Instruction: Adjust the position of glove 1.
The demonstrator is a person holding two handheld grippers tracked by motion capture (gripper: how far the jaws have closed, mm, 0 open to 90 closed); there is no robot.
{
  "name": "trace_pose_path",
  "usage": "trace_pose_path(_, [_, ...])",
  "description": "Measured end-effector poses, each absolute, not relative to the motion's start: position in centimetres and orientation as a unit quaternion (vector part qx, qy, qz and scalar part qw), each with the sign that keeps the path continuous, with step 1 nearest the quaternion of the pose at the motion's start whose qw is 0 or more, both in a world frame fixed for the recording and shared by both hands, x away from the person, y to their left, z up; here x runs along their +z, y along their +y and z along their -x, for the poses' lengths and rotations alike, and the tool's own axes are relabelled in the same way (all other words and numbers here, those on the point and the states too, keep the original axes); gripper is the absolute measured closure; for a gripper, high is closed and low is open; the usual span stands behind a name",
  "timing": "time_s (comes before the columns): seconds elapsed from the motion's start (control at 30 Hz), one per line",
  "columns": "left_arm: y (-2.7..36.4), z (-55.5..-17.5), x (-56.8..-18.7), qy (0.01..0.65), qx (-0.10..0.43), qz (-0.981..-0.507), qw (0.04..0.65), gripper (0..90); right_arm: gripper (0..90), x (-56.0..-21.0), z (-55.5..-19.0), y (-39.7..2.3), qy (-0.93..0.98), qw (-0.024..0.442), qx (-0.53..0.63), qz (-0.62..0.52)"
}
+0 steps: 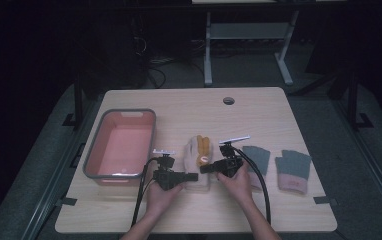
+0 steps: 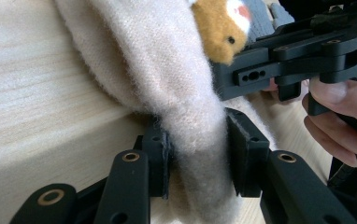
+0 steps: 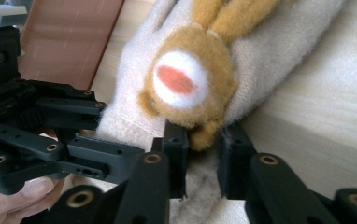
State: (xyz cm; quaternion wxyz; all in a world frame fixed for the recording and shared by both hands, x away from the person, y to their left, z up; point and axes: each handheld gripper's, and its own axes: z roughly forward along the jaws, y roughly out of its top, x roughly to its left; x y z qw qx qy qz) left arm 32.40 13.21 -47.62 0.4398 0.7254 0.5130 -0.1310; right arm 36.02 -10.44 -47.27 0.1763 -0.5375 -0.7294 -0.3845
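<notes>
Left gripper (image 2: 197, 154) clenched on cream glove (image 2: 167, 70); right gripper (image 3: 202, 154) pinching it too. Pink tub (image 1: 121, 145) nearby. Two grey gloves (image 1: 256, 160) beside.

table: light wood-grain top (image 1: 259, 112), rectangular with rounded corners, a round dark cable hole (image 1: 228, 100) near its far edge
floor: grey carpet (image 1: 324, 115), dim around the table
far furniture: a second desk on a white metal frame (image 1: 208, 50), with a white crossbar between its legs
cables: dark tangle (image 1: 151, 62) on the floor beneath the far desk
light: table lit, the room beyond nearly black
</notes>
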Motion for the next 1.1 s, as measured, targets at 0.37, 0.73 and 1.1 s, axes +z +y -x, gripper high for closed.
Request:
trace_pose_path(0.37, [13.2, -32.7, -47.2, 0.503, -0.13, -0.732, 0.44, 66.1, 81.6, -46.7, -36.0, -10.7, -0.733, 0.17, -0.392, 0.529])
trace_pose_path(0.73, [13.0, -32.7, -46.6, 0.501, -0.133, -0.731, 0.445, 66.2, 82.6, -45.8, -35.7, -11.0, -0.737, 0.161, -0.397, 0.523])
trace_pose_path(1.1, [13.1, -32.7, -45.5, 0.488, -0.127, -0.736, 0.452, 66.2, 82.7, -44.4, -35.6, -11.1, -0.741, 0.152, -0.402, 0.516])
